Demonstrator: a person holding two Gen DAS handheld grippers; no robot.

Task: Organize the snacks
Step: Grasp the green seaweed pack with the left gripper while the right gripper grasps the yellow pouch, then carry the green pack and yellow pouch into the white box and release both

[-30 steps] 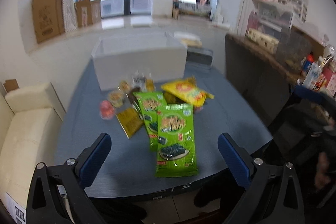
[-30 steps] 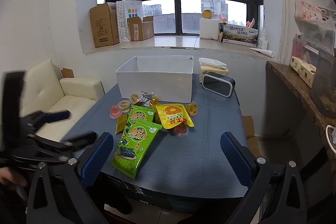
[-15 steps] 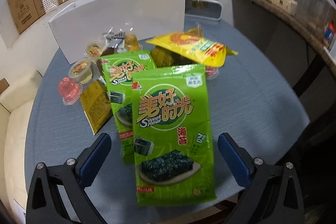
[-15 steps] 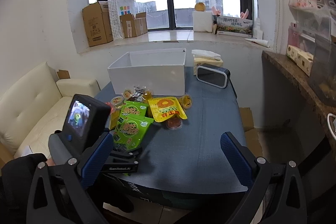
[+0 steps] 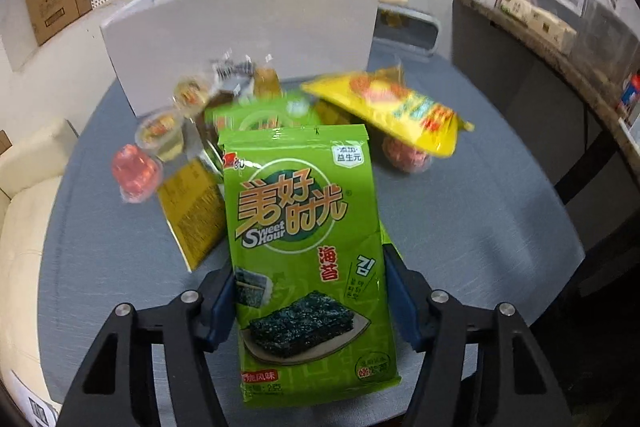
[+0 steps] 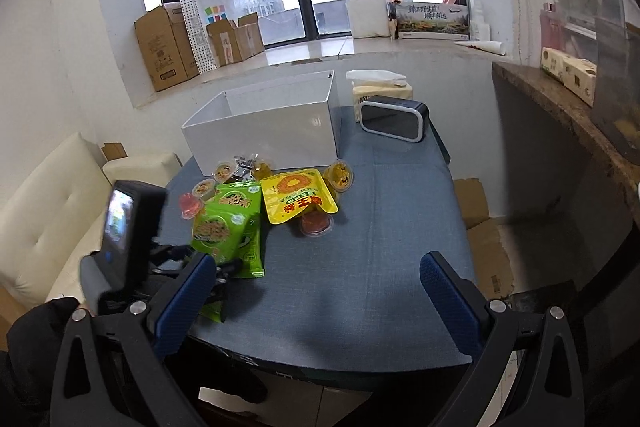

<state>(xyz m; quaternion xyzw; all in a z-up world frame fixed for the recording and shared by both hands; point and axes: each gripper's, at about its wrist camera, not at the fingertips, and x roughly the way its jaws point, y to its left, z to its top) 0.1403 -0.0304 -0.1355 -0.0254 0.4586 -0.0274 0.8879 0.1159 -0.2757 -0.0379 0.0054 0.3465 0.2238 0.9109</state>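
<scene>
The step in hand looks like the pick-up of the first snack: the left gripper (image 5: 308, 301) has just been closing, and its two blue pads now sit against the left and right edges of the near green bag (image 5: 304, 251), pinching it. The bag is at the near side of the blue table (image 5: 480, 227), on top of a second green bag (image 5: 260, 117), and it seems tipped up a little. The next move likely calls for a gentle lift and a carry to the white box (image 6: 264, 123) at the far side, then letting go over its open top. The right gripper (image 6: 320, 291) is spread wide with nothing in it, above the near edge of the table. The green bag is flat, thin and shiny, and would bend or slip if squeezed too softly. The yellow bag (image 6: 296, 199) to the right is puffy and crinkly. The small cups (image 5: 160, 133) on the left are round, clear plastic with soft jelly inside. The box has smooth, stiff walls.
</scene>
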